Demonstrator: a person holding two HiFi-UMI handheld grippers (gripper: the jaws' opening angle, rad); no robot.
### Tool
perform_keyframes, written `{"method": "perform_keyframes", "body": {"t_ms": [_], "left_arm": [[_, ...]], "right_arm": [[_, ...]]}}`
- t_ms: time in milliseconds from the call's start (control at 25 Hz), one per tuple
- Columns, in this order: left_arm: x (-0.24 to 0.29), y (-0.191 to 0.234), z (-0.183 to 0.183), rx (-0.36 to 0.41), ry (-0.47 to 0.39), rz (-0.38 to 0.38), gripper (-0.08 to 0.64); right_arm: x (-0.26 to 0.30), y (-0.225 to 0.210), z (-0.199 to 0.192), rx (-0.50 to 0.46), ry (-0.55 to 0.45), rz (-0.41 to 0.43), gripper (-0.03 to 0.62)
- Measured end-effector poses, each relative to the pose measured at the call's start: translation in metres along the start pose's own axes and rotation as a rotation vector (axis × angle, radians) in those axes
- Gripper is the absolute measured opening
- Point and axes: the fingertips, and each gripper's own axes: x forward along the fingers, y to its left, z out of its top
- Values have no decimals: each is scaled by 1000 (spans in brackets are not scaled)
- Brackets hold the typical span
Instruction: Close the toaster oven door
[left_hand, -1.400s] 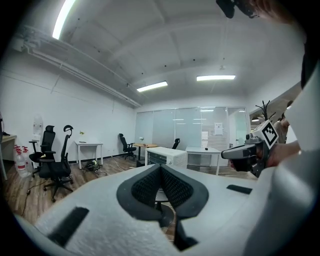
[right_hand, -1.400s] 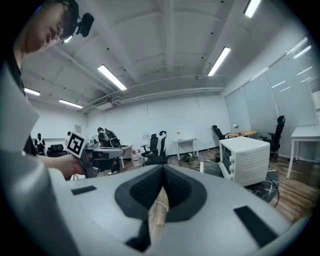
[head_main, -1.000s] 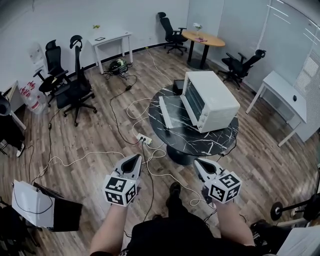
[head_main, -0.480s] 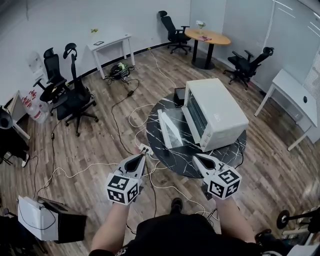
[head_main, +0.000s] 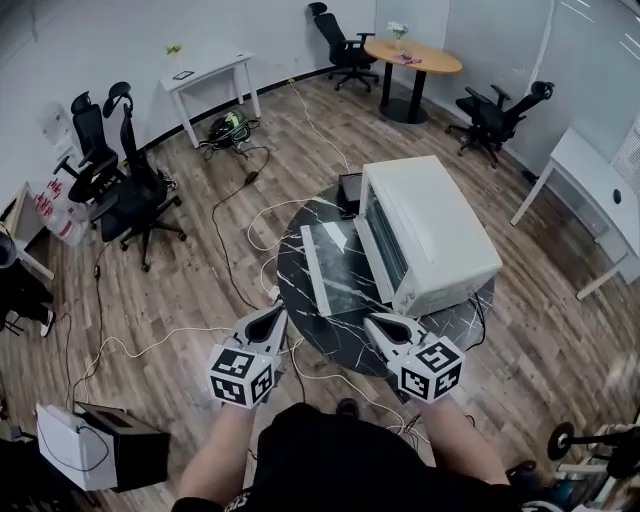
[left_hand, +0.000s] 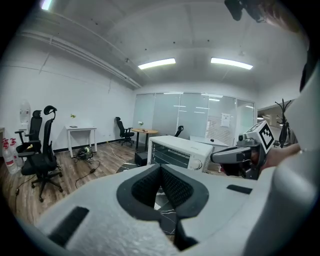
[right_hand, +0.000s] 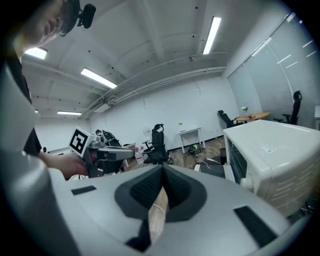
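Observation:
A white toaster oven (head_main: 430, 235) stands on a round black marble table (head_main: 452, 308). Its glass door (head_main: 330, 268) hangs open and lies flat toward the left. My left gripper (head_main: 275, 312) is shut and empty, just left of the table's near edge. At that near edge my right gripper (head_main: 372, 322) is also shut and holds nothing. The left gripper view looks past the left gripper (left_hand: 161, 167) to the oven (left_hand: 180, 152) and the right gripper (left_hand: 235, 155). In the right gripper view the right gripper (right_hand: 162, 167) points past the oven (right_hand: 280, 155), with the left gripper (right_hand: 107, 155) at its left.
Cables and a power strip (head_main: 272, 296) lie on the wood floor left of the table. Black office chairs (head_main: 125, 190) stand at the left, white desks (head_main: 205, 75) at the back and right, a round wooden table (head_main: 412, 58) behind. A white box (head_main: 70, 450) sits at lower left.
Both grippers have moved forward together toward the marble table, still shut. The table and oven now lie closer below me.

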Motion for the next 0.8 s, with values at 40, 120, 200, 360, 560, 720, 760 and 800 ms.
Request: {"method": "perform_keyframes", "body": {"t_ms": [40,120,200,360,560,720,760,800], "left_arm": [[5,4,-1,-2,6,-5,0],[15,15,0,-11,8,-13,0],[24,27,1,-17,6,-25,0],[35,53,3,-33,8,-58,0],[50,79,-14,-48,32,-110,0],[64,93,-34,-70,69,-128,0],[66,93,-41,-74,82,-138,0],[68,92,-47,-75,96,-147,0]], "right_arm": [[5,-2,0,0,4,-1,6],[16,-6,-1,-3,18,-10,6],[27,-10,2,2,25,-24,6],[51,-9,12,6,35,-53,6],[81,-10,18,9,41,-99,6],[95,-12,8,24,70,-116,6],[95,-14,4,33,80,-123,6],[96,-17,1,42,87,-130,6]]}}
